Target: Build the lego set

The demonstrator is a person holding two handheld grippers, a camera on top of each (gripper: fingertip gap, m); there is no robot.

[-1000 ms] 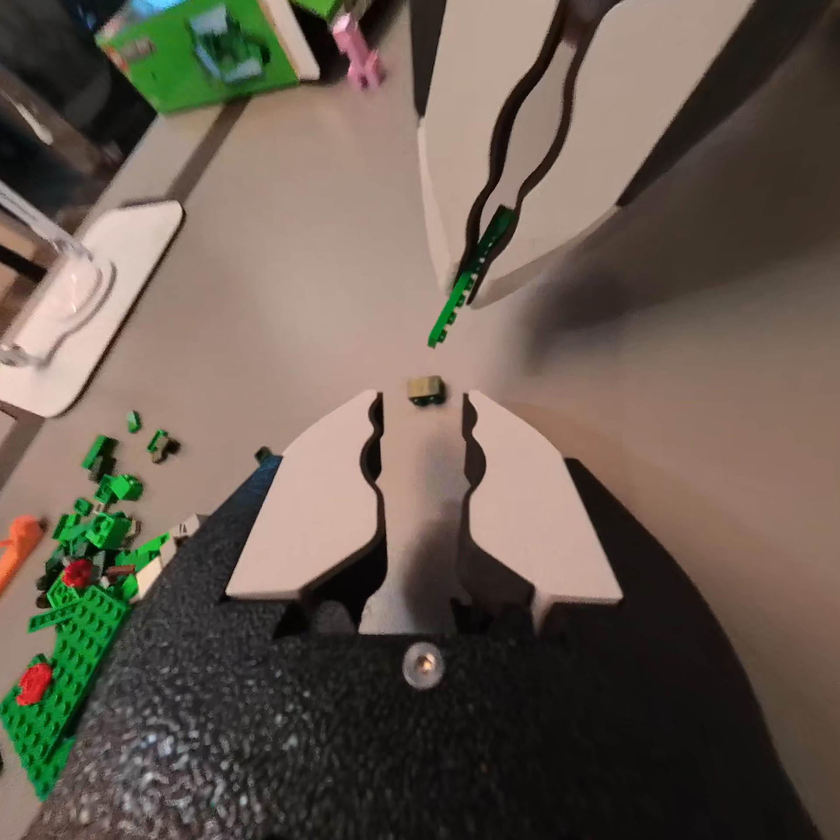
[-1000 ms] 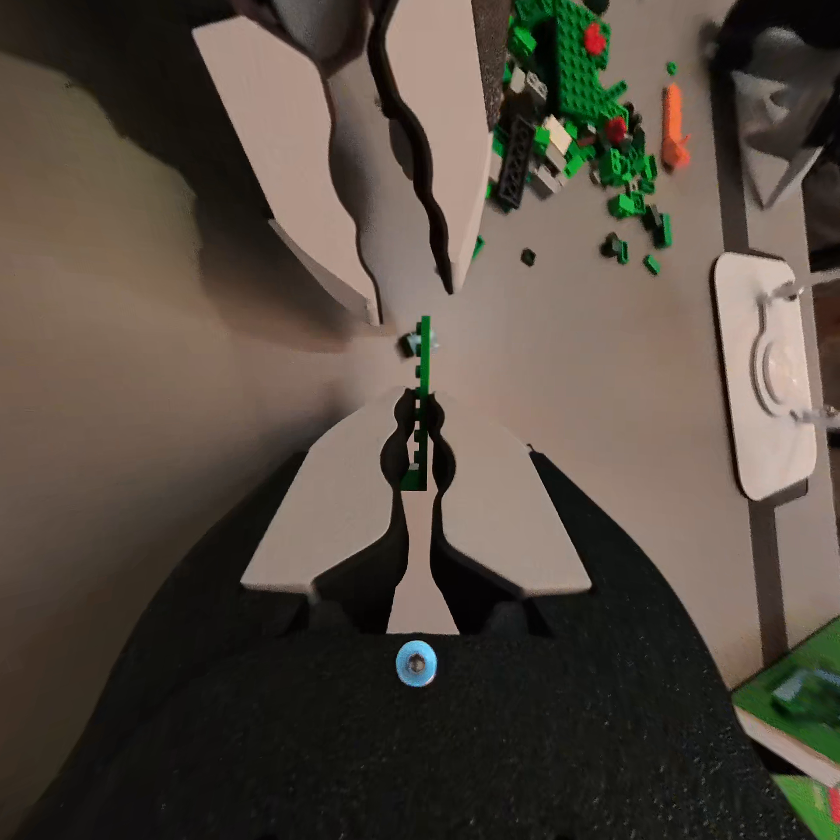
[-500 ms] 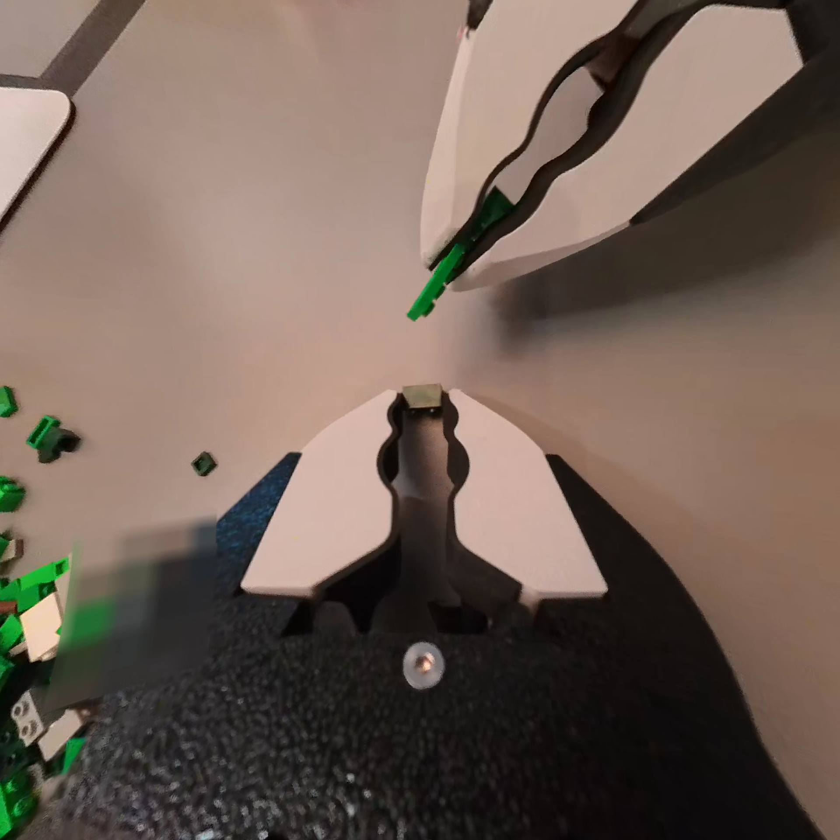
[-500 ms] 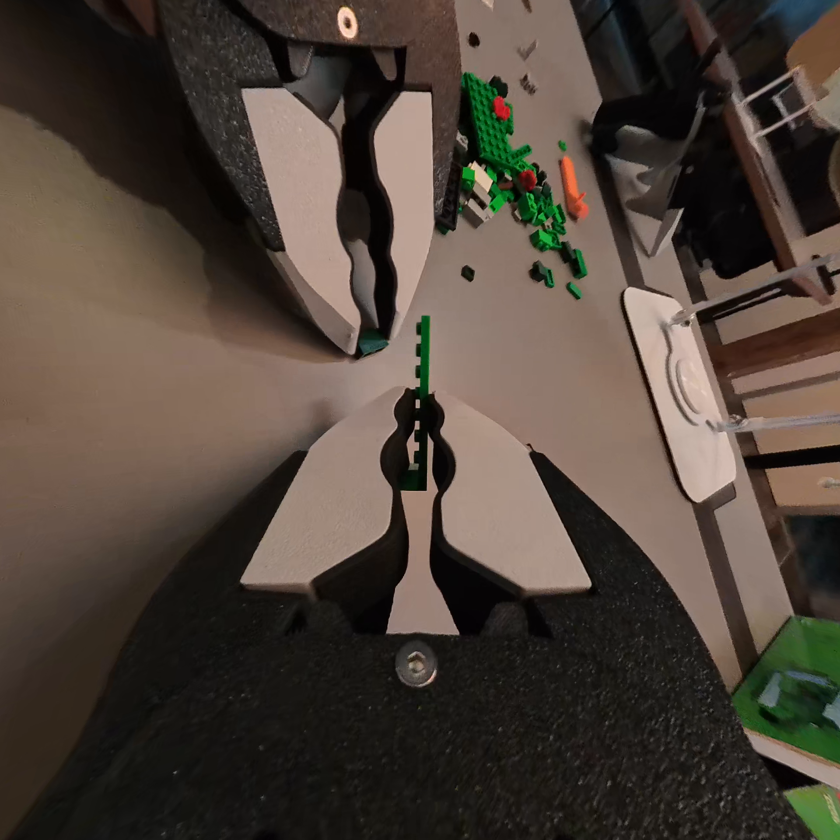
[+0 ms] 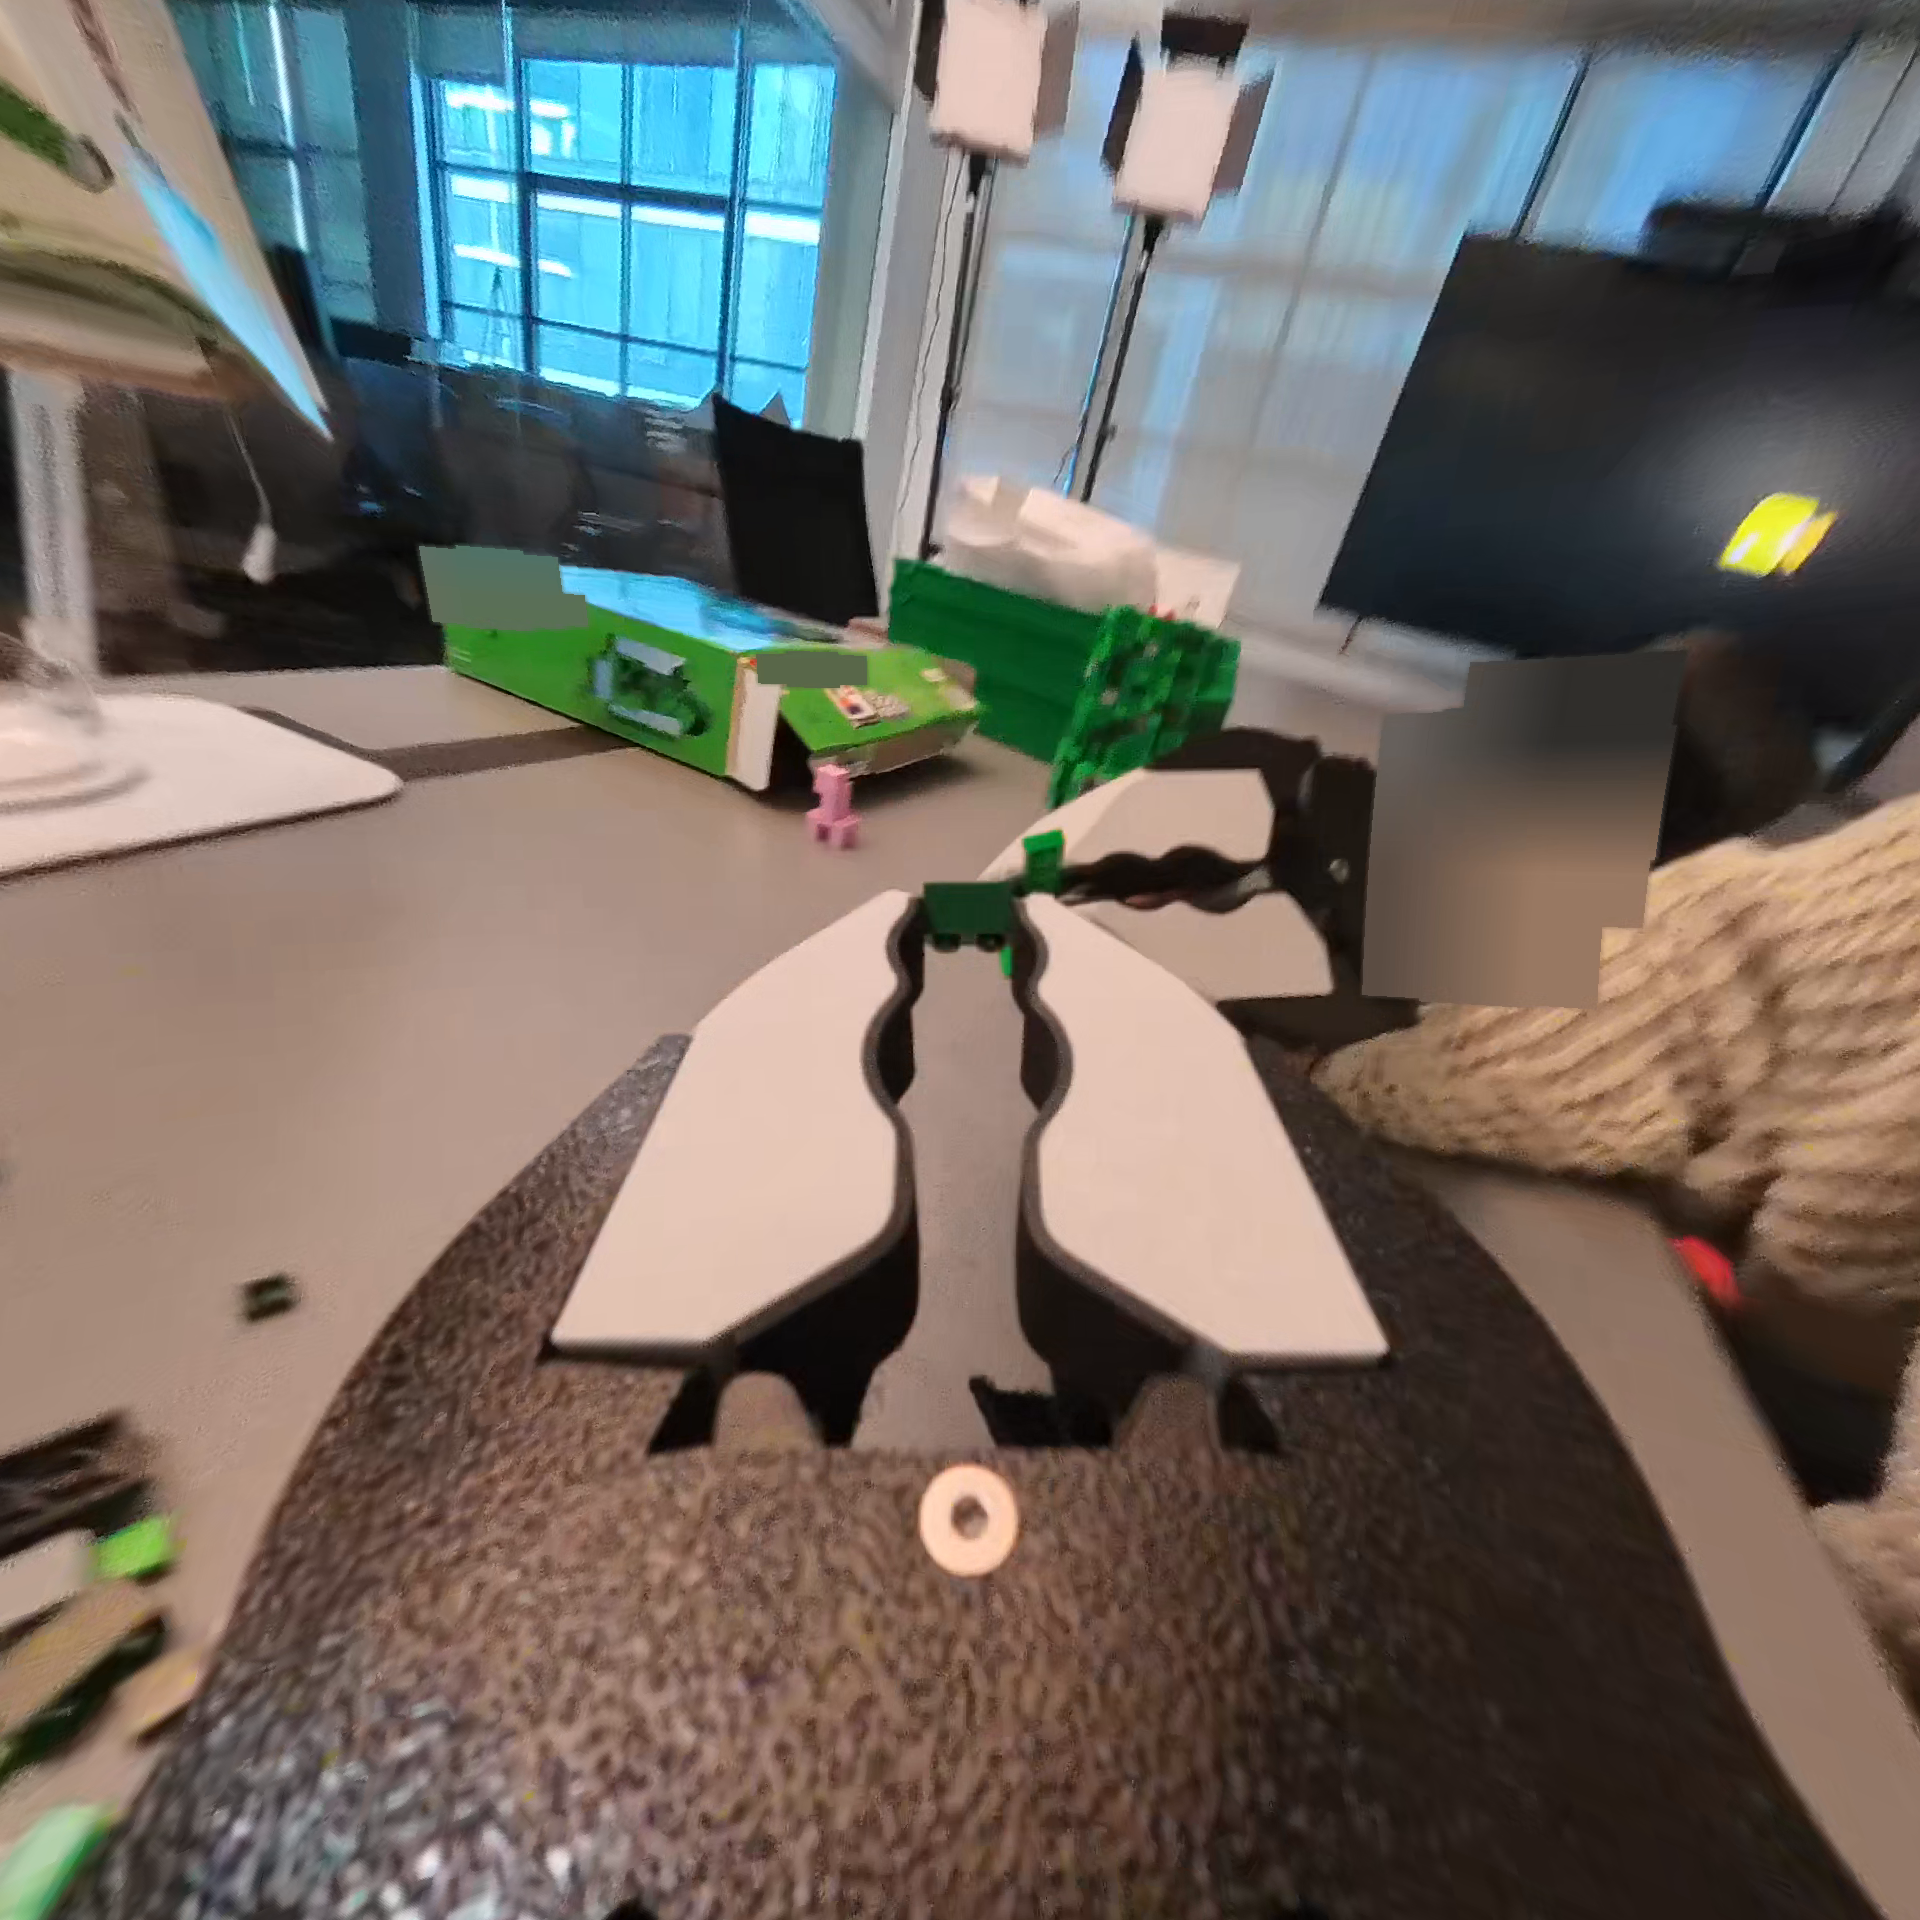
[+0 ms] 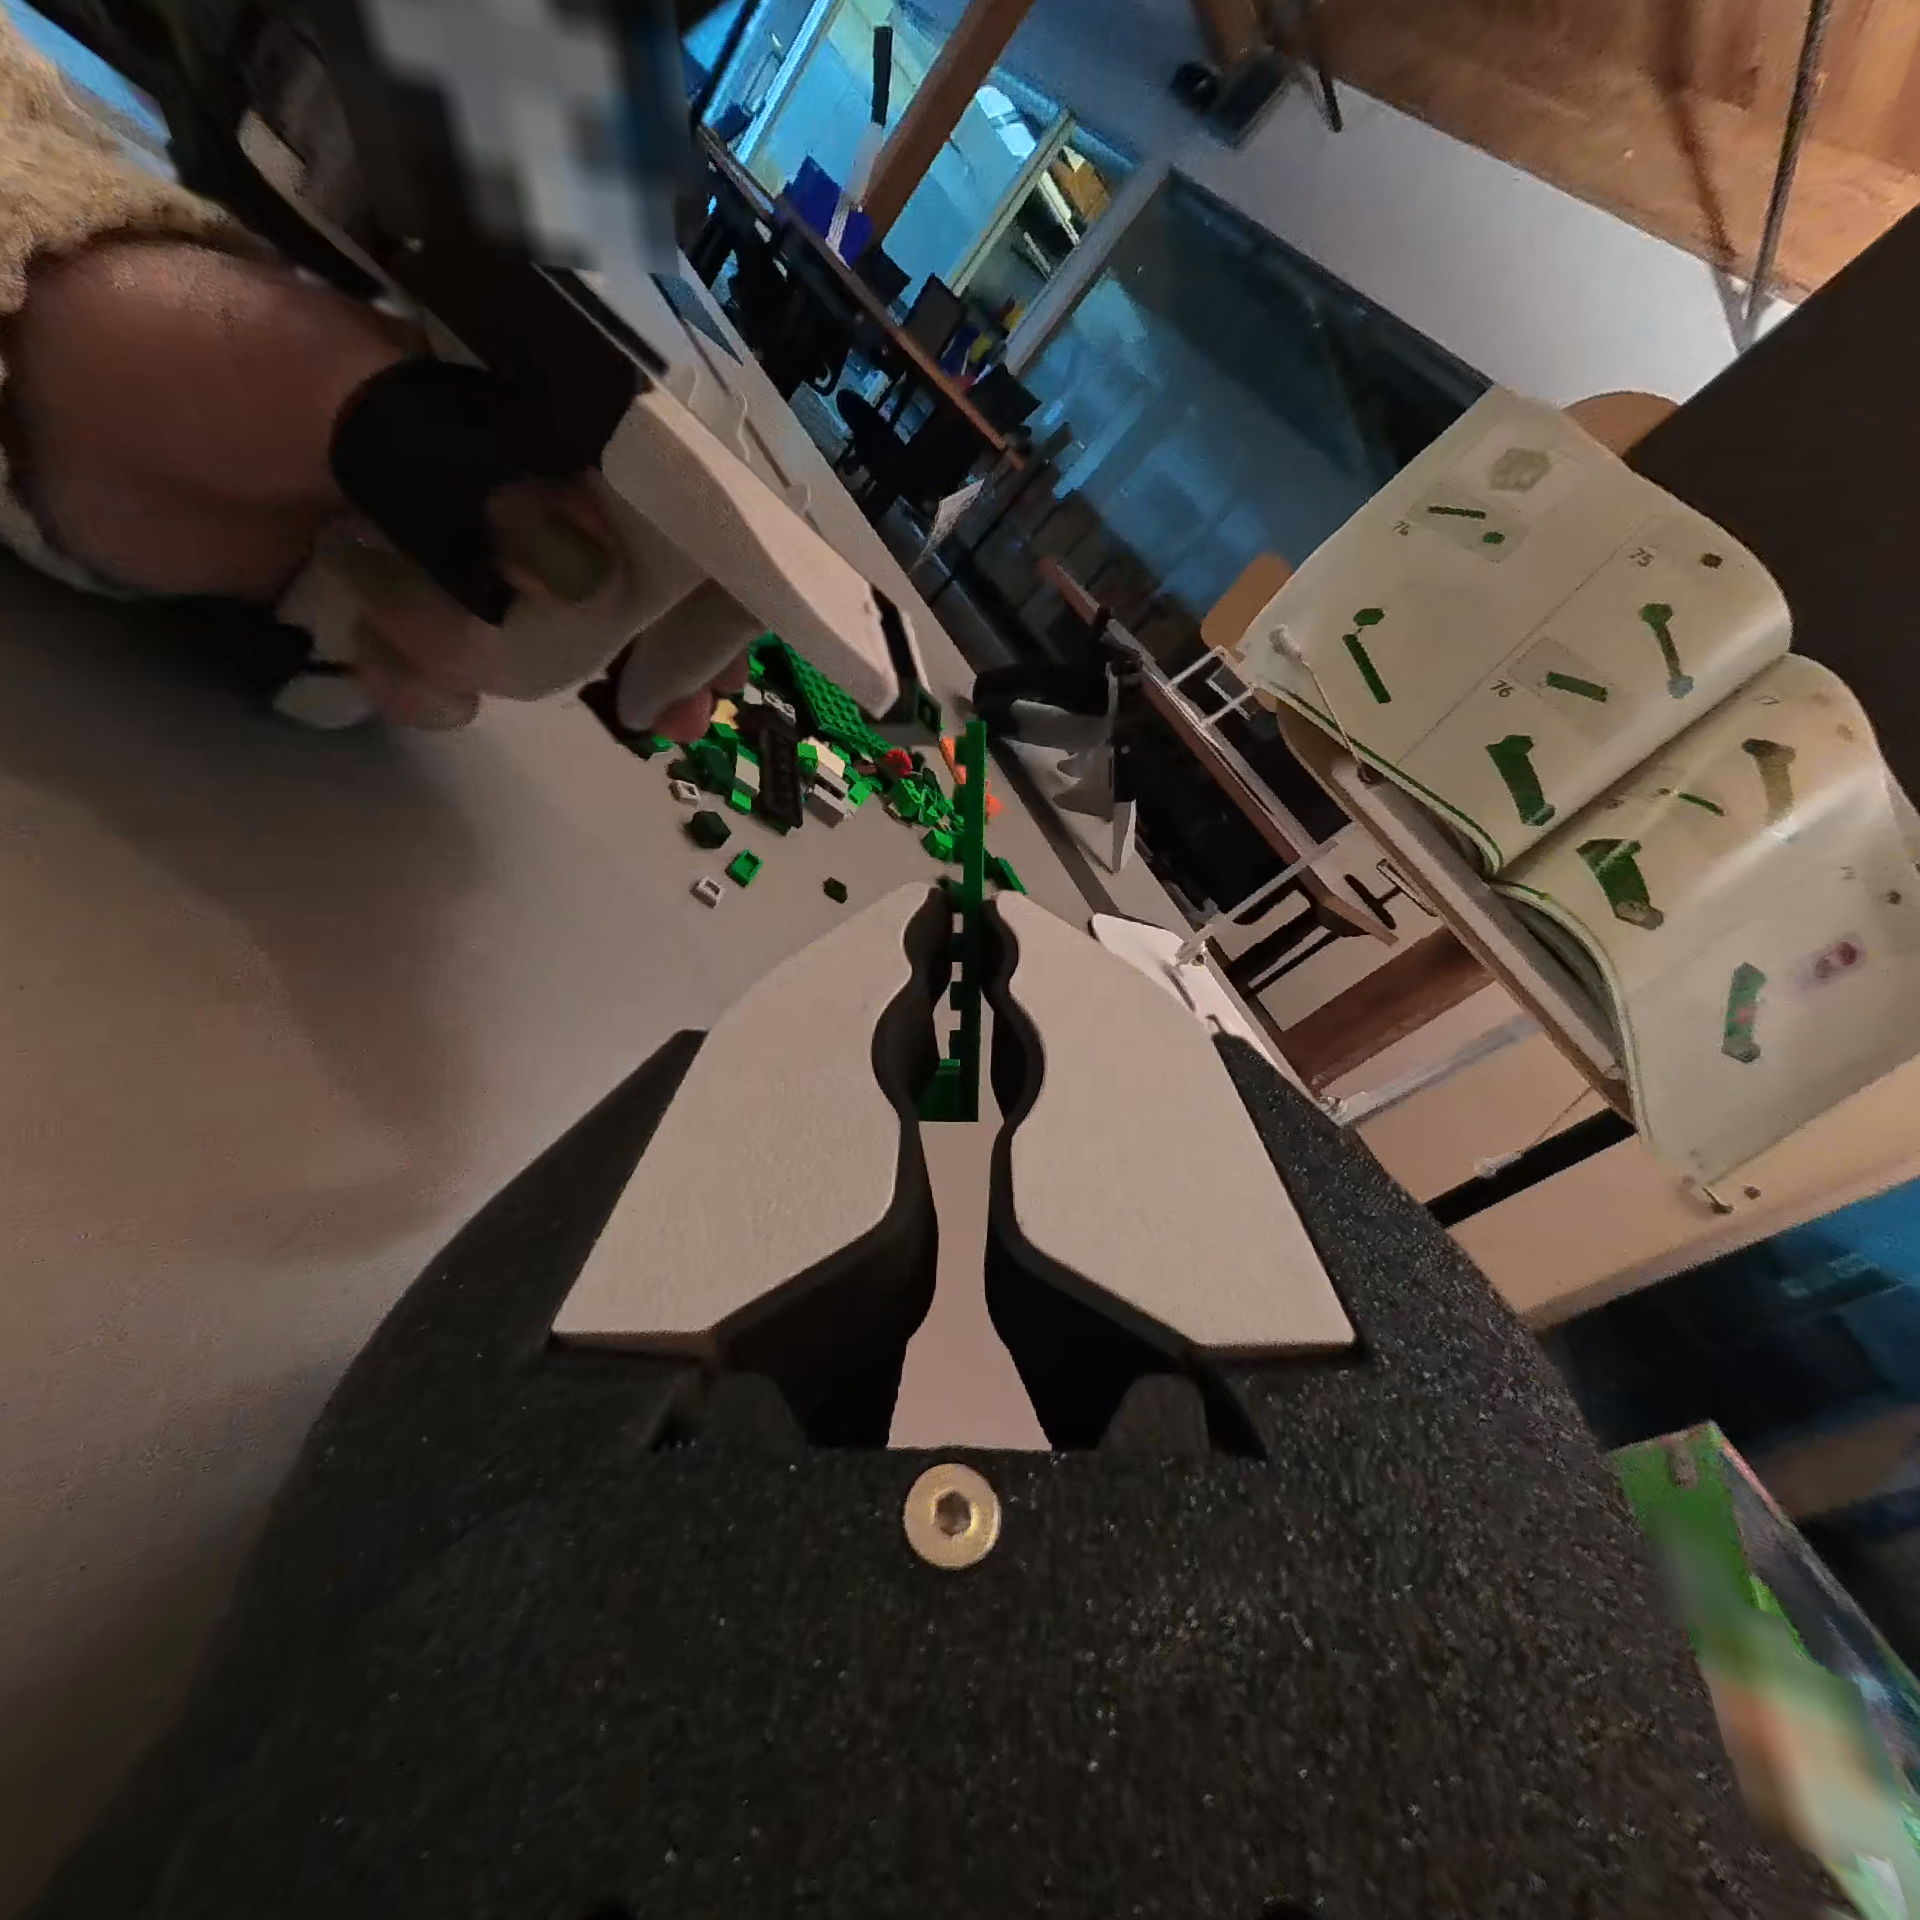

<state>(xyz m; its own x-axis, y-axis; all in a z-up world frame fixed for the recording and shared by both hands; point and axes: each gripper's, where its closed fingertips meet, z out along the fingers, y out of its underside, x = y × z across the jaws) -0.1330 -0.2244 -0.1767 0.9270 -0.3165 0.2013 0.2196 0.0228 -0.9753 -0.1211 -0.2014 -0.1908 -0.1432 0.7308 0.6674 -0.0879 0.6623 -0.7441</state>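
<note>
My left gripper (image 5: 968, 914) is shut on a small dark green brick (image 5: 968, 912) at its fingertips, held above the grey table (image 5: 416, 987). My right gripper (image 6: 964, 904) is shut on a long thin green plate (image 6: 970, 831) that stands on edge and sticks out past the tips. In the left wrist view the right gripper (image 5: 1039, 868) lies just behind my left tips, with the plate's end (image 5: 1042, 852) close to the small brick. In the right wrist view a hand holds the left gripper's white body (image 6: 727, 540) at upper left. A pile of loose green bricks (image 6: 810, 779) lies on the table beyond.
A green lego box (image 5: 707, 686), a pink figure (image 5: 834, 810) and a green built section (image 5: 1143, 686) stand at the table's far side. An open instruction booklet (image 6: 1579, 748) rests on a stand at right. A white stand base (image 5: 177, 769) sits at left. A knitted sleeve (image 5: 1558, 1039) is at right.
Both grippers have lifted and tilted up from looking down at the table to looking across the room. The left gripper closed on the small brick, which now sits next to the plate's end.
</note>
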